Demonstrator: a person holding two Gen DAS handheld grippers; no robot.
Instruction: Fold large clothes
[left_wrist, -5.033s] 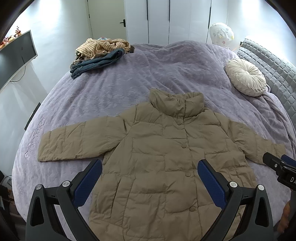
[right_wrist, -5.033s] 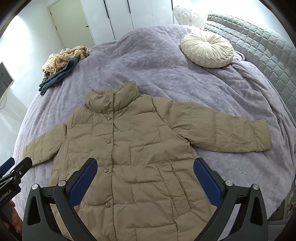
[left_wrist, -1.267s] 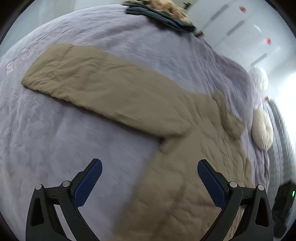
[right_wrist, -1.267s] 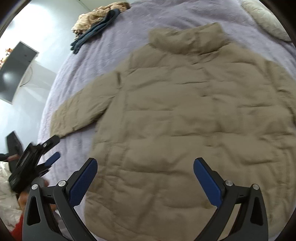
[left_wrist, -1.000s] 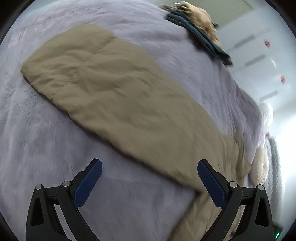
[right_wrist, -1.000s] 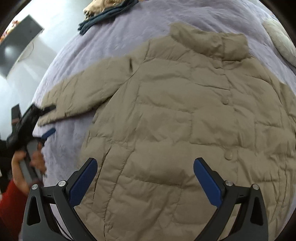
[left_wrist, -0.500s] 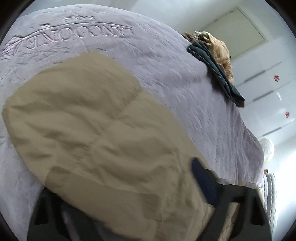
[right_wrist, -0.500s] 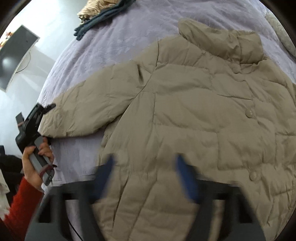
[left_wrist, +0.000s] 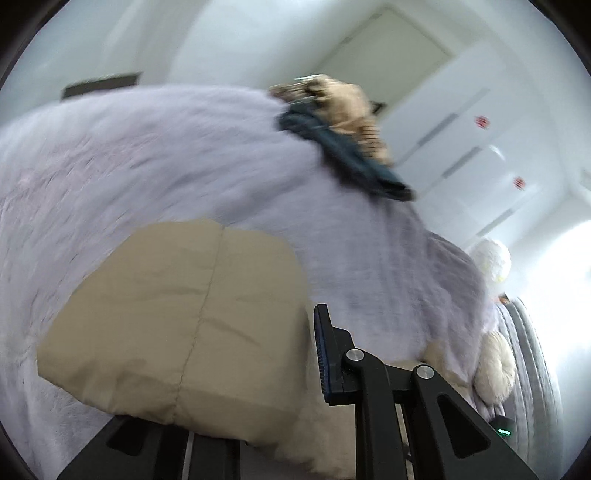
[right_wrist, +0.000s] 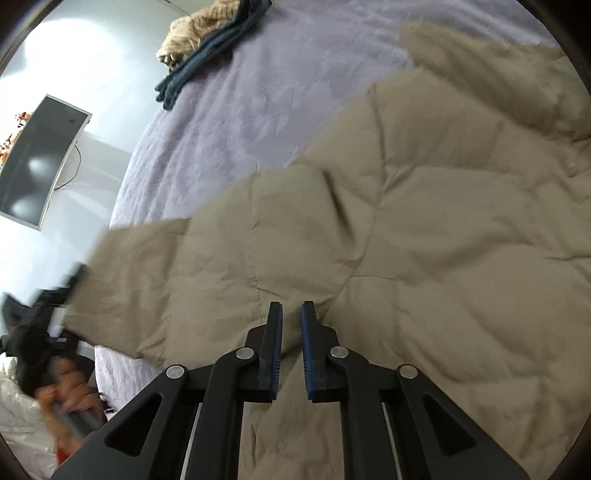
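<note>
Spread flat on the lavender quilted bed (right_wrist: 258, 110) — a tan quilted puffer jacket (right_wrist: 424, 229), collar toward 1 o'clock in the right wrist view, one sleeve running out to 9 o'clock. Right gripper (right_wrist: 291, 350) narrowed to a slim gap, pinching a fold of jacket fabric near the armpit. Left gripper (left_wrist: 258, 369) clamped on the sleeve cuff (left_wrist: 177, 317) — one finger hidden beneath it. Up at 1 o'clock in the left wrist view, a heap of striped beige and dark blue clothes (left_wrist: 343, 136).

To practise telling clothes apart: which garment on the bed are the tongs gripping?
The tan puffer jacket; striped and dark blue clothes lie apart, untouched.
</note>
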